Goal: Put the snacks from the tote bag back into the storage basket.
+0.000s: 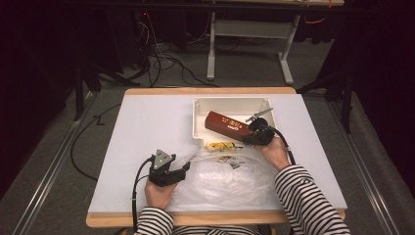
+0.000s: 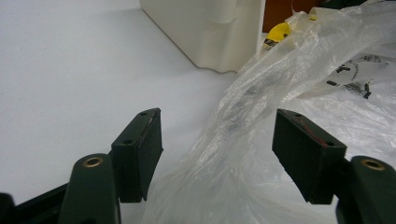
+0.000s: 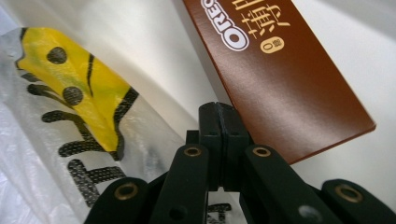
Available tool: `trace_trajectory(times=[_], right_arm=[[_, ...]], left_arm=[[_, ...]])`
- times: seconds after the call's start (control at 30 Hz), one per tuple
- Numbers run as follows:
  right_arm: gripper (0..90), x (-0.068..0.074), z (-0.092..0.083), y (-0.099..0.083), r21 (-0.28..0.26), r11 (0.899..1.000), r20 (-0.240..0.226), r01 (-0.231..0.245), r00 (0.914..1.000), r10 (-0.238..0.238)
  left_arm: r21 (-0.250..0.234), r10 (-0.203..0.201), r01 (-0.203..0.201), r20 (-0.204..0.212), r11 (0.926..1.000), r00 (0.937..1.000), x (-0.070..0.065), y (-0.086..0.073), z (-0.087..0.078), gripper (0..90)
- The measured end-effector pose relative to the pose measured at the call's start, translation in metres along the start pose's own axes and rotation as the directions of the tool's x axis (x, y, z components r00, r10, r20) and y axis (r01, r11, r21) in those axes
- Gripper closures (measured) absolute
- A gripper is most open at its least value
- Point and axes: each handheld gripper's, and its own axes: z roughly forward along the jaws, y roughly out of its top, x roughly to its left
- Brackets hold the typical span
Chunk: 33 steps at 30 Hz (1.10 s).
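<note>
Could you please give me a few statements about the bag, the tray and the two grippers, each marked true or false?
1. The brown Oreo box lies in the white plastic tray. True.
2. The left hand-held gripper is clamped shut. False: its jaws stand open, with the clear plastic bag between them.
3. The right hand-held gripper has its jaws closed. True.
4. The bag hangs off the table. False: it lies on the white tabletop.
</note>
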Motion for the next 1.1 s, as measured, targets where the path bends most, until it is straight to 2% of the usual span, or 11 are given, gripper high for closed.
trace_trajectory(times=[0.2,0.53,0.63,0.87,1.1], right_arm=[[90.0,-0.001,0.004,0.002,0.0,1.0,0.007,-0.016,0.9998,0.016],[90.0,0.0,0.007,0.013,0.023,1.0,0.033,-0.003,0.9994,0.002],[90.0,-0.002,0.01,0.014,0.021,1.0,0.037,-0.01,0.9993,0.009],[90.0,-0.006,0.014,0.015,0.053,0.998,0.047,-0.028,0.9986,0.025],[90.0,-0.011,0.012,0.015,0.042,0.998,0.064,-0.05,0.9968,0.047]], left_arm=[[0.001,0.003,-0.003,-0.002,1.0,1.0,0.0,0.0,0.0,33.5],[-0.006,0.002,-0.002,-0.002,1.0,1.0,0.0,0.0,-0.001,33.4],[-0.009,0.002,-0.002,-0.001,1.0,1.0,0.0,0.0,-0.001,33.4],[-0.012,0.0,0.0,-0.002,0.9999,1.0,0.0,-0.001,-0.001,33.3],[-0.011,0.002,-0.002,-0.002,0.9999,1.0,0.0,0.0,-0.001,33.3]])
